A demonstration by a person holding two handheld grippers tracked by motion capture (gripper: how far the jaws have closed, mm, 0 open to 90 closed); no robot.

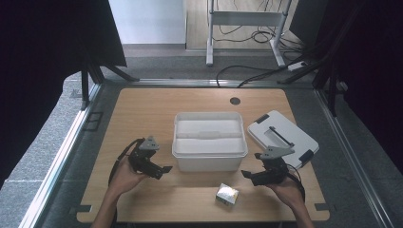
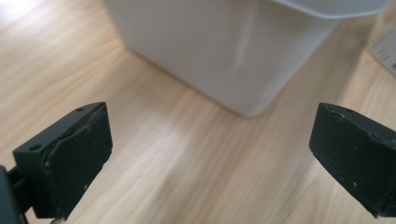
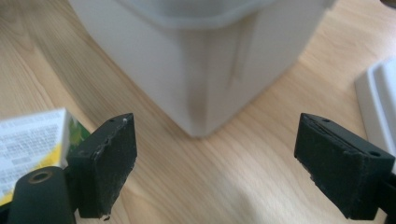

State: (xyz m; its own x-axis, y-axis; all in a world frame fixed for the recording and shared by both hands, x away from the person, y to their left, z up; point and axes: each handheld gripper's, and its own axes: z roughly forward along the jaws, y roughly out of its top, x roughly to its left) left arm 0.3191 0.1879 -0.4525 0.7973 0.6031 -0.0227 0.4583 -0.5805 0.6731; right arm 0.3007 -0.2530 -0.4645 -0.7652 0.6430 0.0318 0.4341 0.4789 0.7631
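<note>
A white plastic bin (image 1: 209, 153) stands open in the middle of the wooden table (image 1: 142, 109). Its white lid (image 1: 280, 135) lies to the right of it. A small white and yellow box (image 1: 227, 194) lies near the table's front edge. My left gripper (image 1: 166, 169) hovers left of the bin, jaws wide apart and empty, aimed at the bin's corner (image 2: 252, 70). My right gripper (image 1: 245, 174) hovers right of the bin, open and empty too. The bin corner (image 3: 205, 93) stands ahead of its jaws, and the small box (image 3: 32, 140) sits just left of the left jaw.
A dark round cable hole (image 1: 235, 100) marks the table's far side. Beyond the table stand a white metal frame (image 1: 244, 21) and loose cables (image 1: 256, 71) on the floor. Black curtains hang at both sides.
</note>
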